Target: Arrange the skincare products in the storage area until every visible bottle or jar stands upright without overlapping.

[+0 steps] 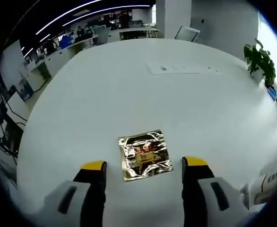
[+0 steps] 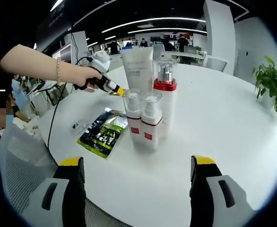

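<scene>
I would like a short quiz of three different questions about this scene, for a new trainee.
1. True or false: the shiny gold foil sachet lies flat on the white table between the left gripper jaws.
2. Multiple choice: the clear bottle with the red collar and silver pump is A) lying down, B) upright, C) held by a gripper.
3. Fill in: beside the two small clear bottles with red labels lies a black and ____ flat packet.

Key: 1 true; 2 B; 3 green.
</scene>
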Tool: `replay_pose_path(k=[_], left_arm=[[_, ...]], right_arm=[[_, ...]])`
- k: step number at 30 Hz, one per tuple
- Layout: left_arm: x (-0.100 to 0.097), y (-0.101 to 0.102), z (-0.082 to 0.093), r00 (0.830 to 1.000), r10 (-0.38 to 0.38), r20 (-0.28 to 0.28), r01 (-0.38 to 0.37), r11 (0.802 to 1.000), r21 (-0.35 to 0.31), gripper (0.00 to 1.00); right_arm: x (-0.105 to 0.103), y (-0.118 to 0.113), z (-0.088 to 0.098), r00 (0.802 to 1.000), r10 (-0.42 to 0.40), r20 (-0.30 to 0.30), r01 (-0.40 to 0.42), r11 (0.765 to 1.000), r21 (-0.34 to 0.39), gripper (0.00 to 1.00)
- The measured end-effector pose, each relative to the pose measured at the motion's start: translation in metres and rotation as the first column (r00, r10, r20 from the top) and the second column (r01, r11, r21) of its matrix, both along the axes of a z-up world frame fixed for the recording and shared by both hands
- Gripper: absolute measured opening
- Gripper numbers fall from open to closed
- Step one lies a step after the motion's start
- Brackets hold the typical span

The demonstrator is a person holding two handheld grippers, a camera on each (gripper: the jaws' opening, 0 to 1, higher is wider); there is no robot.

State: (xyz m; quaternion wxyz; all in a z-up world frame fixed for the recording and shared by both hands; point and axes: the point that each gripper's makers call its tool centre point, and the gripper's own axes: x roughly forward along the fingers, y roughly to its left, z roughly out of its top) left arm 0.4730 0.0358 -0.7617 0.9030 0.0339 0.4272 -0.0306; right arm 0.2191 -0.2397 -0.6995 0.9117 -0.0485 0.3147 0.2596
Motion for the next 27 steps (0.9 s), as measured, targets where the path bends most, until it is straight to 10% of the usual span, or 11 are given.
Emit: replay_pose_path(k=[6,9,27], left_arm=[[0.005,-0.004,0.000,1.000,-0.006,0.015,0.006,1.000,0.003,0.58],[0.009,-0.007,0.004,0.997,-0.063,0.050,0.061,0.998,0.033,0.37],[-0.006,-0.007,0.012,0.992,-0.072,0.108,0.075,0.997,-0.019,0.35]], right_arm=[[-0.001,0.002,0.000,1.000,0.007,-0.002,-0.007,1.000,-0.002,0.92],[0.000,0.001,0.000,1.000,0.003,-0.002,-0.003,1.000,0.000,0.91],[0.000,0.006,0.004,0.999,0.029,0.019,-0.029,0.999,-0.019,0.91]])
